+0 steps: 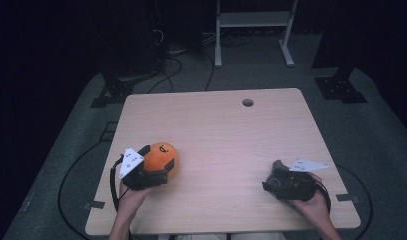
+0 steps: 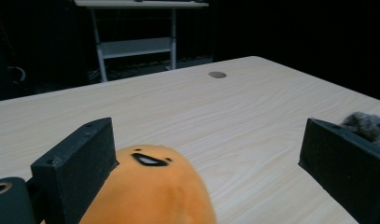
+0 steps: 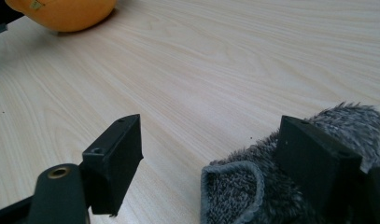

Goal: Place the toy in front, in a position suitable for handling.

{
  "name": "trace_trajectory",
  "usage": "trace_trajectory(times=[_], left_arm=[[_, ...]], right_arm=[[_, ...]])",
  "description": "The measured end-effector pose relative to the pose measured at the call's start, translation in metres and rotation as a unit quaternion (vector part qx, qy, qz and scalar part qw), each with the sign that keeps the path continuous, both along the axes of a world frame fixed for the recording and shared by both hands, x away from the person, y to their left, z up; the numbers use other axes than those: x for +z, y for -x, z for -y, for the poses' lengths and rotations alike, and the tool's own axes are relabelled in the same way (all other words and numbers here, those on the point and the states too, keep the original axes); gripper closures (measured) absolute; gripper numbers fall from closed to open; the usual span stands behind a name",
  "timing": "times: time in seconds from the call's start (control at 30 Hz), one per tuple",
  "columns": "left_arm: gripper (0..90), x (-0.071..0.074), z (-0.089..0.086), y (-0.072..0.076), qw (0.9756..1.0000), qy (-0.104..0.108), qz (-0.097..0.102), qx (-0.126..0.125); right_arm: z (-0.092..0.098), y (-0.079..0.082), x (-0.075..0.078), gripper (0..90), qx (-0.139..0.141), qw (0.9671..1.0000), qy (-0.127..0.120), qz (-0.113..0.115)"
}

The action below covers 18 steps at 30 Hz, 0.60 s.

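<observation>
An orange plush toy with a small black face lies on the left part of the pale wooden table. My left gripper is open around it. In the left gripper view the plush toy leans against the left jaw, and a wide gap separates it from the right jaw. My left gripper has its jaws far apart. A grey furry toy lies at the right jaw of my right gripper, which is open. In the high view the right gripper sits at the table's front right, by the grey toy.
A round cable hole is in the table's far edge. A white metal rack stands on the floor behind the table. Cables trail over the grey floor. The surroundings are dark.
</observation>
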<state>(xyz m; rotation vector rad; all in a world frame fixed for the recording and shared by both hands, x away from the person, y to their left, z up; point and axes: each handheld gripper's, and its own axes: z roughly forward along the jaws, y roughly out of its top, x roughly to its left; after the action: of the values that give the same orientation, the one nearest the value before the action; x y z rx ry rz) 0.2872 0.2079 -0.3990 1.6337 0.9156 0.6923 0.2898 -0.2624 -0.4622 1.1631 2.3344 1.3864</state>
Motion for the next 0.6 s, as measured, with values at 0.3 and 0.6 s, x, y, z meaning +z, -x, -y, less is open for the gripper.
trace_trajectory(times=[0.3, 0.6], left_arm=[[2.8, -0.006, -0.015, -0.004, 0.9993, -0.024, -0.006, 0.028], [2.8, -0.017, -0.024, -0.010, 0.9968, -0.059, -0.025, 0.047]], right_arm=[[0.000, 0.001, 0.000, 21.4, 0.001, 1.0000, 0.001, 0.002], [0.000, 0.000, 0.000, 21.5, 0.001, 1.0000, 0.005, 0.000]])
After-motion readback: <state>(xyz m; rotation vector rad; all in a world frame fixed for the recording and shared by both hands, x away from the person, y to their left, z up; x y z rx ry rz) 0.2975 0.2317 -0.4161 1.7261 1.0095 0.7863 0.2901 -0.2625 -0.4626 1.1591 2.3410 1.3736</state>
